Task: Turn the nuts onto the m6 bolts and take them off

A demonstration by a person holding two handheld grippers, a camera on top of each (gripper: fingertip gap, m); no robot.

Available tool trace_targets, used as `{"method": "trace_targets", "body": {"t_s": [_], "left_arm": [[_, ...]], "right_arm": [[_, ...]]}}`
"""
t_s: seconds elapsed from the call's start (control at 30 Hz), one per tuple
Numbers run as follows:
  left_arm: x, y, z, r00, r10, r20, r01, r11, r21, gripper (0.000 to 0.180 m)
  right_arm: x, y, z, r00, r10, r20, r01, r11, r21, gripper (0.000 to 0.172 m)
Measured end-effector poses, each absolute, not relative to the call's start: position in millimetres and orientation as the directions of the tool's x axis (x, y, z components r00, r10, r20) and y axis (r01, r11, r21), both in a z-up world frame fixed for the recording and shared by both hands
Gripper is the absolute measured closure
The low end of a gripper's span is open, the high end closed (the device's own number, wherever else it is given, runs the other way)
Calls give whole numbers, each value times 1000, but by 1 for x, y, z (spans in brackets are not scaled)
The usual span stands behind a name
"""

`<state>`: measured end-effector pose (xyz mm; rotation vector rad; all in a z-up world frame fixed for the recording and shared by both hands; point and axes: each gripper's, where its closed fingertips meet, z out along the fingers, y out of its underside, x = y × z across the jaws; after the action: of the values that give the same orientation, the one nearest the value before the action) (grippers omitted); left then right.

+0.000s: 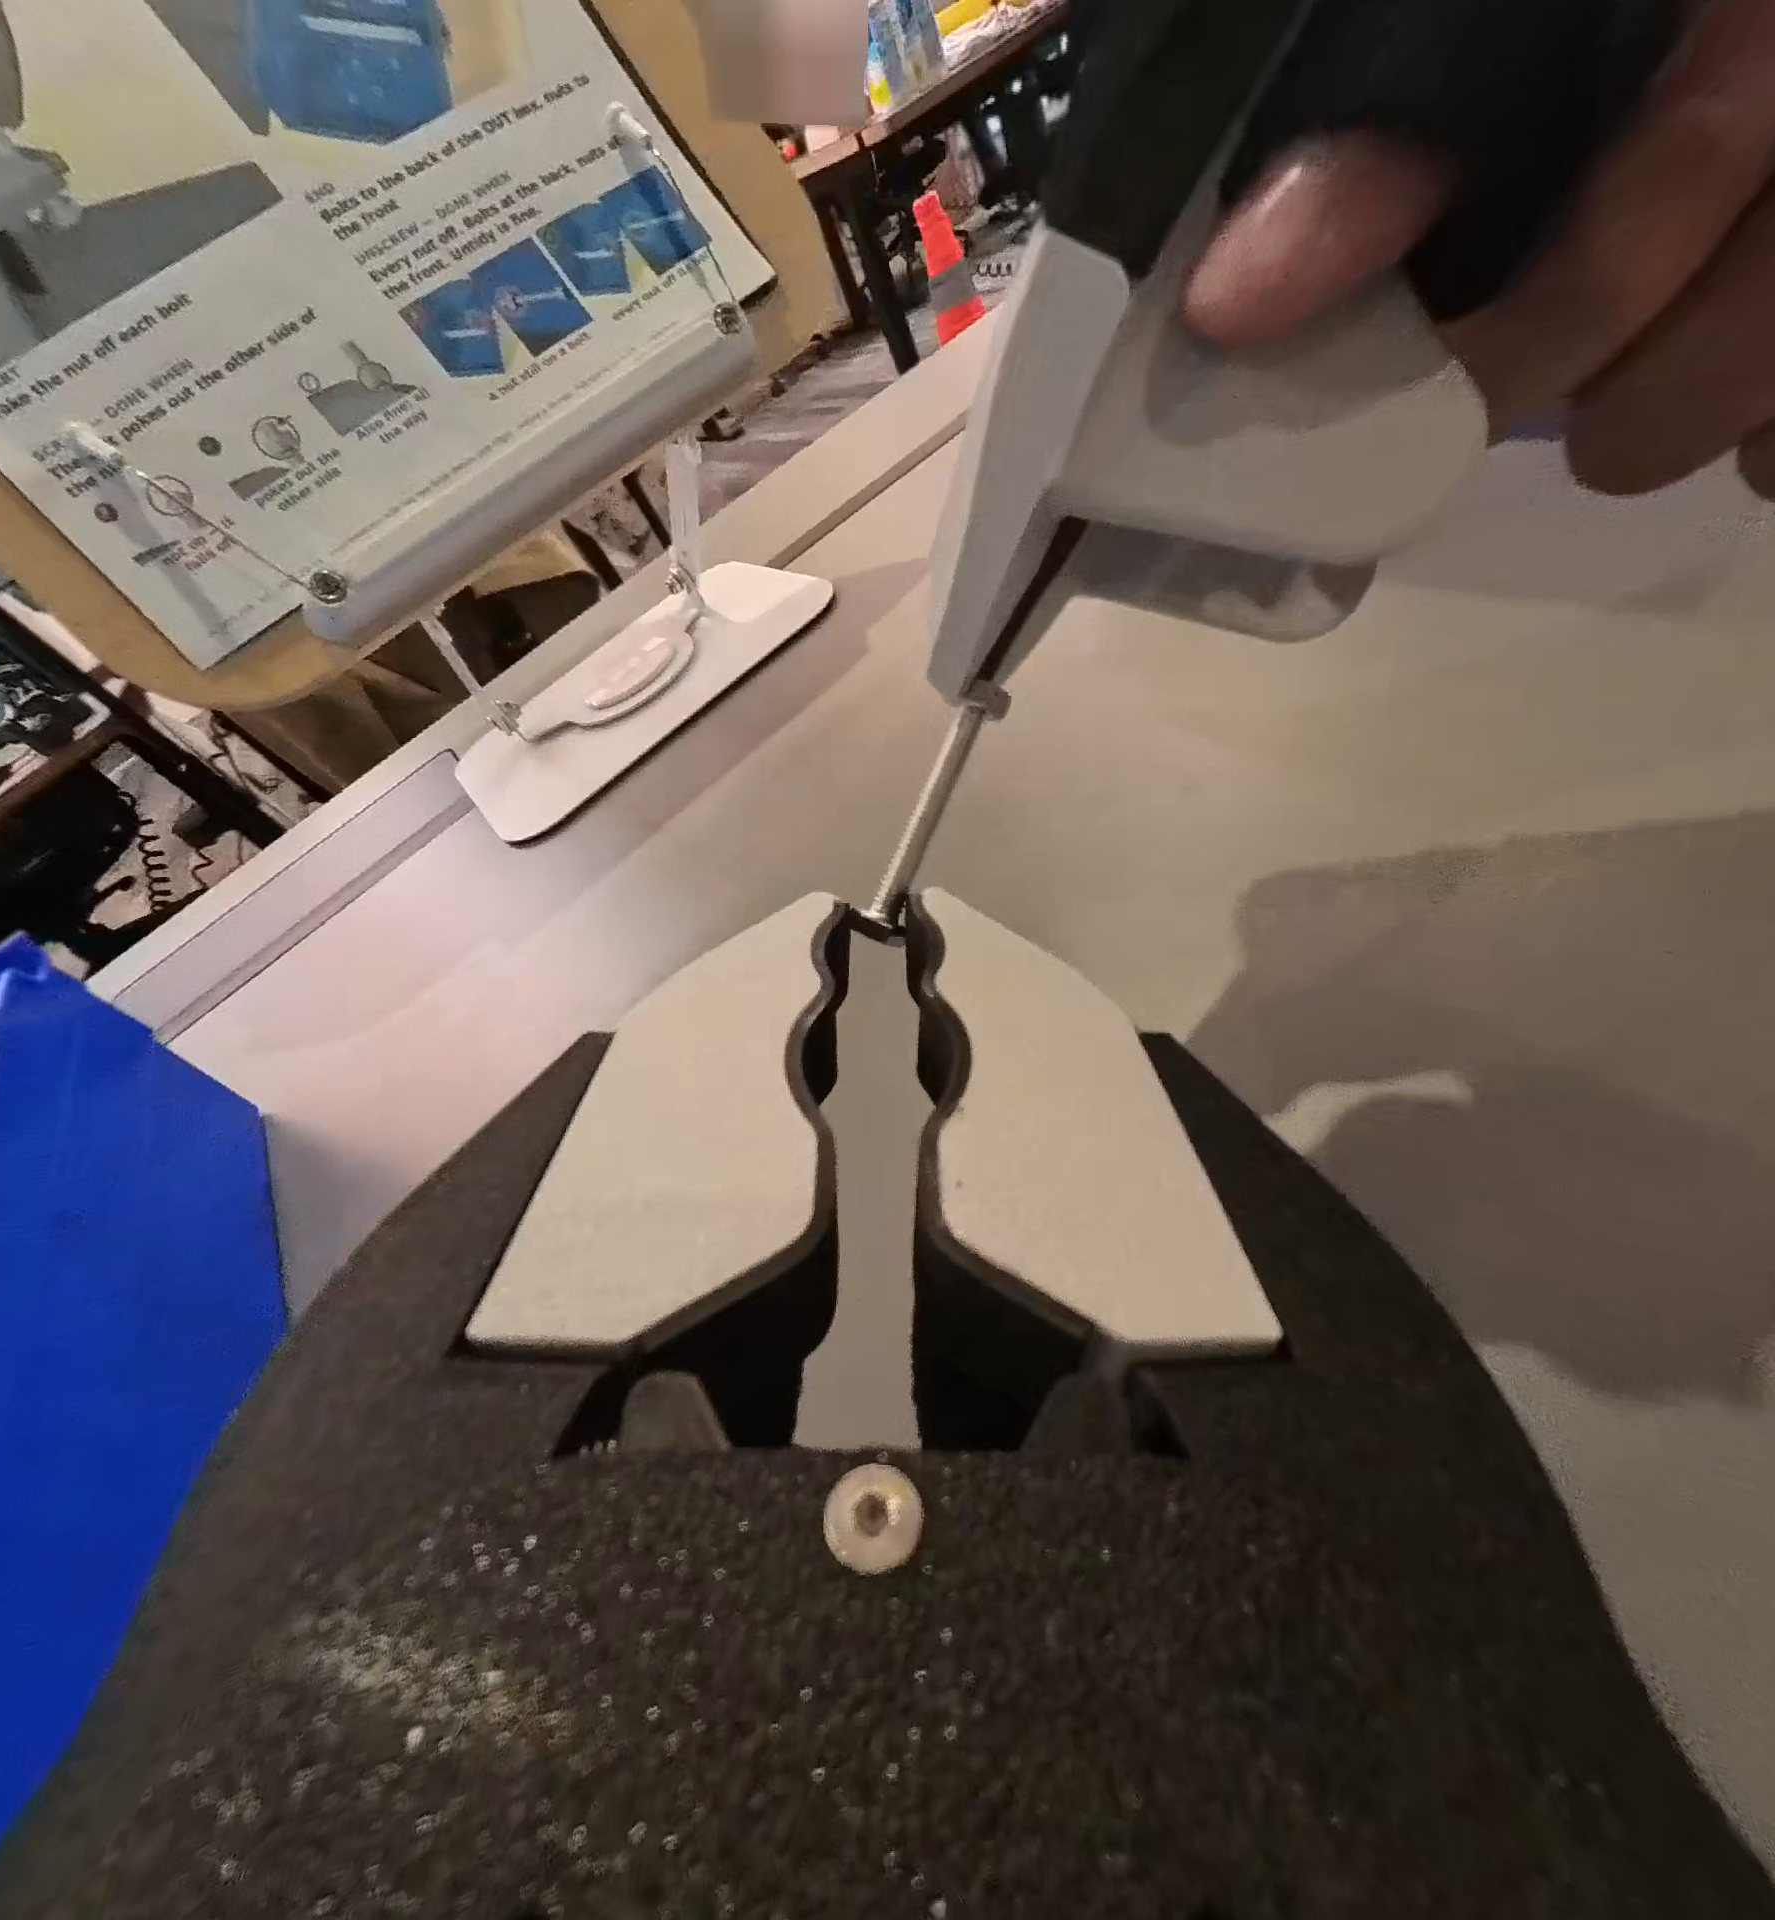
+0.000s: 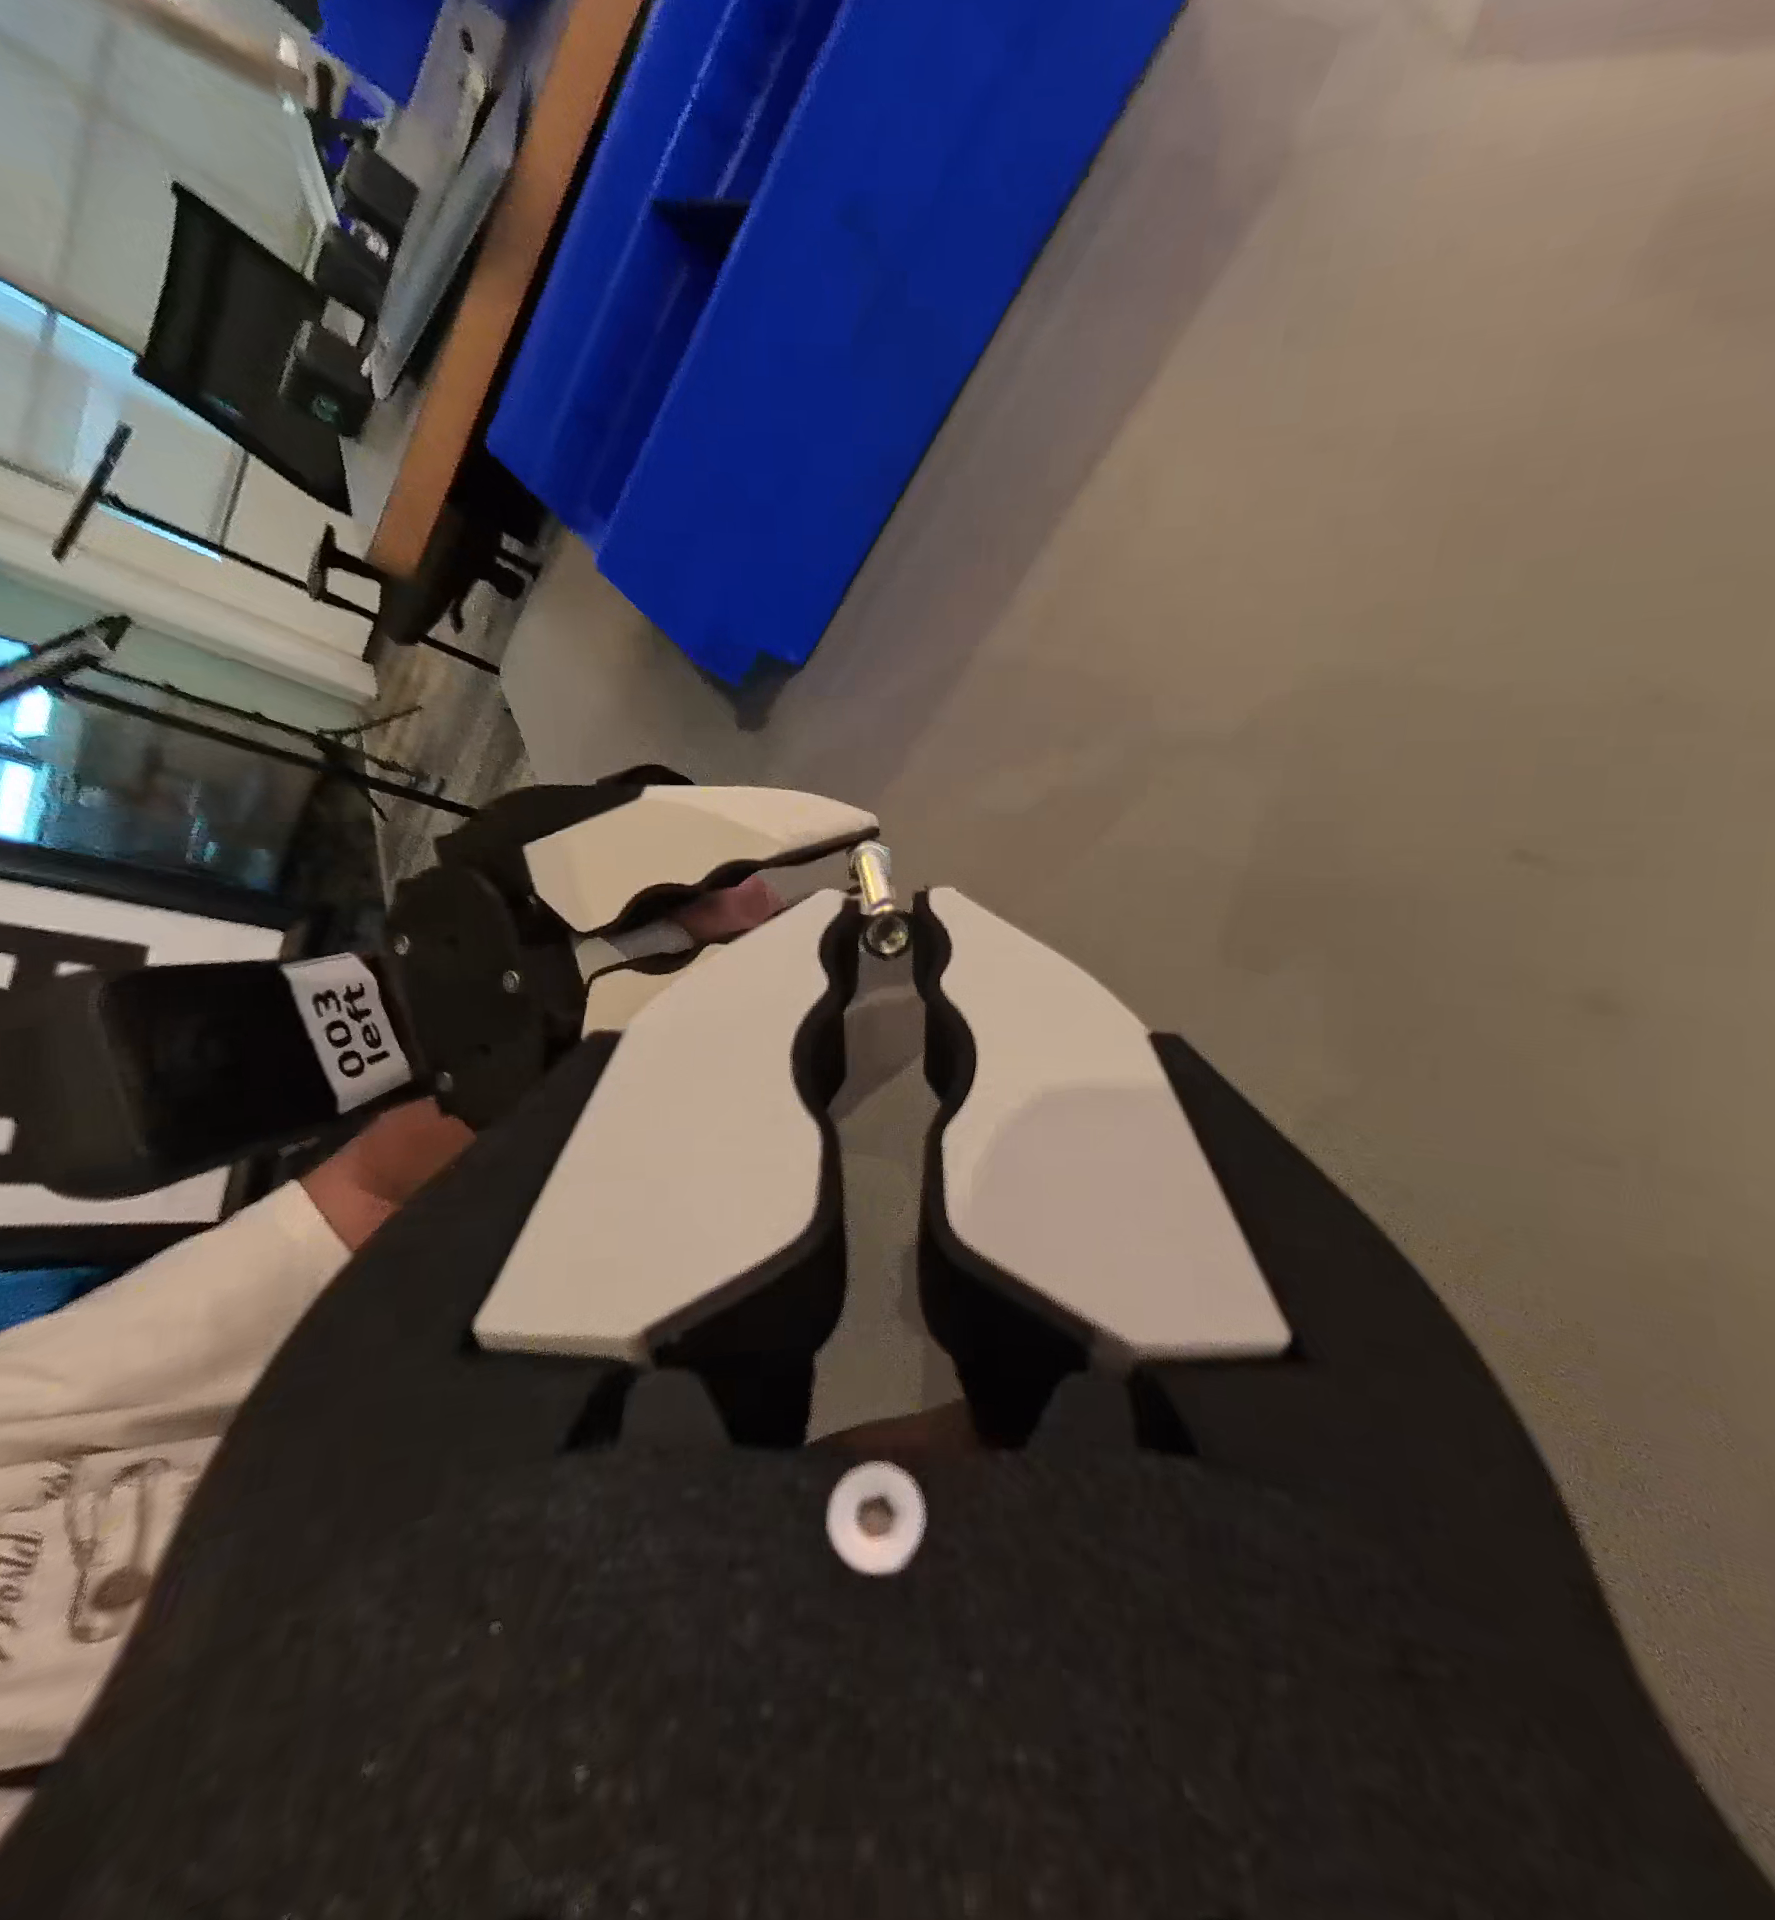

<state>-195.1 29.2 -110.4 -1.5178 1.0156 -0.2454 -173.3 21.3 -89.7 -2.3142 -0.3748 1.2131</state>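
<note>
A silver bolt (image 1: 933, 805) is seen at frame centre of the left wrist view, stretched between both tools above the grey table (image 1: 1226, 790). The nut (image 1: 878, 925) at its lower end is clamped betw. the fingertips of the left gripper (image 1: 878, 920); the bolt's head end, upper centre, is pinched by the right gripper (image 1: 982, 694), whose tips are closed on it w/ a person's hand (image 1: 1641, 239) around the body at upper right. A blue bin (image 1: 83, 1299) is seen at lower left & a sign on a stand (image 1: 343, 343) at upper left.

White scalloped jaws on speckled black bodies, silver centre screw (image 1: 872, 1522), white sleeve (image 2: 135, 1382)
</note>
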Motion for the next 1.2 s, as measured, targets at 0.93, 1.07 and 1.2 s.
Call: {"method": "trace_targets", "body": {"t_s": [0.93, 1.07, 1.2], "left_arm": [[-175, -12, -77, 14, -874, 485, 55, -484, -873, 171], [-176, -8, -82, 29, -864, 502, 44, -501, -865, 171], [-181, -2, -81, 35, -851, 524, 63, -522, -851, 171]], "right_arm": [[-189, -15, -40, 332, 903, -273, -208, -212, -955, 104], [-194, -22, -40, 279, 919, -278, -213, -223, -951, 106], [-186, -21, -44, 310, 912, -268, -217, -207, -954, 107]]}}
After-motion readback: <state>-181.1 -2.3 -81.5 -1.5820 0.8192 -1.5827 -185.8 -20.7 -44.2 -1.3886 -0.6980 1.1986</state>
